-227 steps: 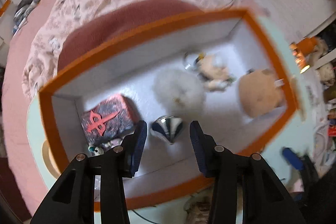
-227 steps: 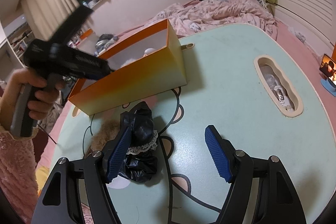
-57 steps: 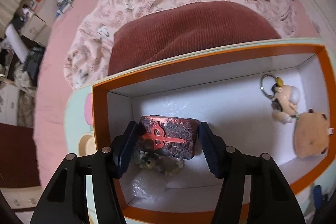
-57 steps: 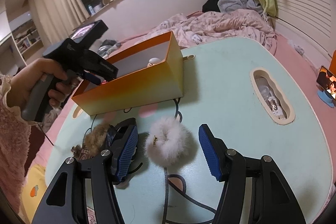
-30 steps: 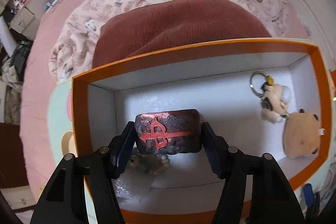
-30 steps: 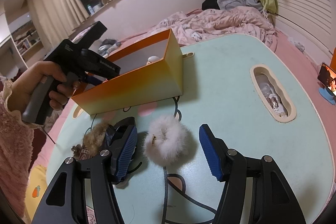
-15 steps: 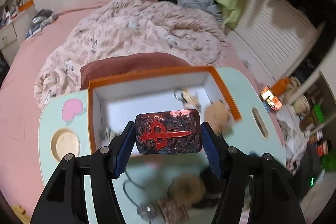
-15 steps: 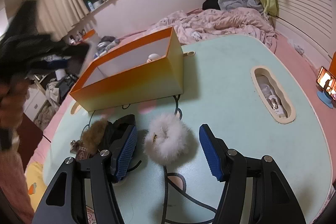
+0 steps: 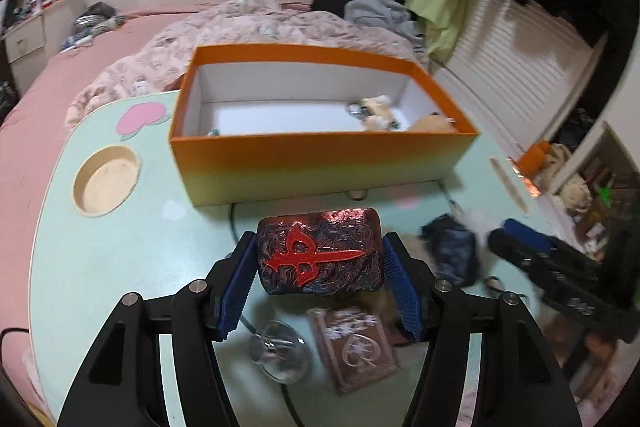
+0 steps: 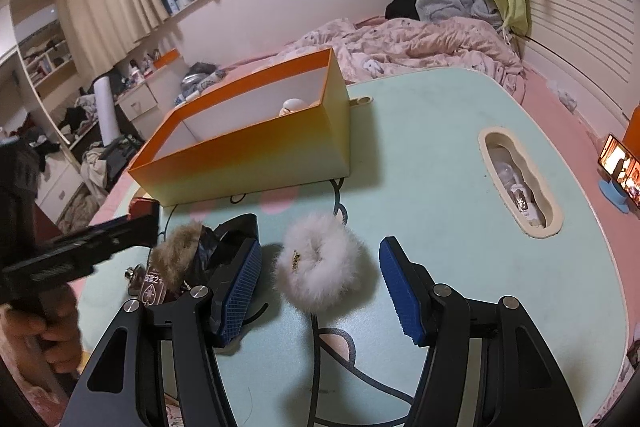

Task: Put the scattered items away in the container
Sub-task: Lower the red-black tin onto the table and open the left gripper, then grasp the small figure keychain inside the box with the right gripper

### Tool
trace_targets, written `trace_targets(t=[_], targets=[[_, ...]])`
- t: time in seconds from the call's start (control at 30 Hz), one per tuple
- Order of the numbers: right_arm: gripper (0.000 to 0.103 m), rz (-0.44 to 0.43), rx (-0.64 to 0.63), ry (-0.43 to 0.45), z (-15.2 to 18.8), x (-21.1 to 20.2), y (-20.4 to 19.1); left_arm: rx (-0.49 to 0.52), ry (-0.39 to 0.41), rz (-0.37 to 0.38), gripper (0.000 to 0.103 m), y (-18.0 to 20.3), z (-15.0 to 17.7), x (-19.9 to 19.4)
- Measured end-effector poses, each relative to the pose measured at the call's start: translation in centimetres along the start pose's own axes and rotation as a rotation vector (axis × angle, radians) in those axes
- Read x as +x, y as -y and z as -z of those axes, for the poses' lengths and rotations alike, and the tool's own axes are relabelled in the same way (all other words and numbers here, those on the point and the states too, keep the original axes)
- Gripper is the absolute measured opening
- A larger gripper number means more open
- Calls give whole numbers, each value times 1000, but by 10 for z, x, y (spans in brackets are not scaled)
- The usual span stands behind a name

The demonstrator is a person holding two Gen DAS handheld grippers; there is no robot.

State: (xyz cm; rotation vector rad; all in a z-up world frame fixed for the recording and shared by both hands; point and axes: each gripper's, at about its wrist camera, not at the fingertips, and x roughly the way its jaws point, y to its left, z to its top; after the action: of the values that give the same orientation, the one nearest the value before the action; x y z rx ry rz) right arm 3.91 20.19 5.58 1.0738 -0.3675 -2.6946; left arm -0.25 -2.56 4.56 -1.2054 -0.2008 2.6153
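Observation:
My left gripper is shut on a dark block with a red sword sign and holds it above the table, in front of the orange box. The box holds a keychain figure and a tan plush. My right gripper is open around a white fluffy scrunchie on the table. A brown fluffy scrunchie, a black pouch, a card pack and a clear glass piece lie on the table. The orange box stands behind them.
The mint table has a round cup recess at the left and a long recess with small items at the right. A bed with a pink blanket lies behind. The left gripper's body shows at the left of the right wrist view.
My left gripper took the sword block out of the box and drew back and down over the table in front of it. My right gripper stayed open around the white scrunchie.

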Motion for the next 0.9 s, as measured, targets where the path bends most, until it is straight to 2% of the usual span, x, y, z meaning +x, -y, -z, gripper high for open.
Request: trace_targets(t=[0.23,0.37,0.47,0.57,0.6,0.67,0.7,0.73,0.77,0.9], targets=[[61,5,-13,4,0,-2,-4,-113,142,99,64,-23,8,-25],[61,1,-48,29,-5,-8,-12,-141,255,58,64,-36,20,-40],[61,-21,-112,50,-25,-14,-33,-160,326,50,64,-45,34,-45],[61,-95,-192,34,-61,-12,-69,-201,380,68,64,-51,46,-43],[61,-147,-197,3,-75,-6,-80,-211,384,82,64,-52,49,-41],[59,-260,-178,-117,-106,19,-102,-224,377,103,64,-53,52,-36],[54,-293,-174,-201,-120,38,-114,-225,375,104,64,-54,53,-35],[37,-303,-188,-289,-133,62,-129,-225,379,105,64,-55,52,-36],[30,-285,-214,-354,-141,83,-142,-226,385,106,64,-56,52,-37],[30,-151,-334,-528,-144,157,-177,-236,389,111,64,-57,54,-36]])
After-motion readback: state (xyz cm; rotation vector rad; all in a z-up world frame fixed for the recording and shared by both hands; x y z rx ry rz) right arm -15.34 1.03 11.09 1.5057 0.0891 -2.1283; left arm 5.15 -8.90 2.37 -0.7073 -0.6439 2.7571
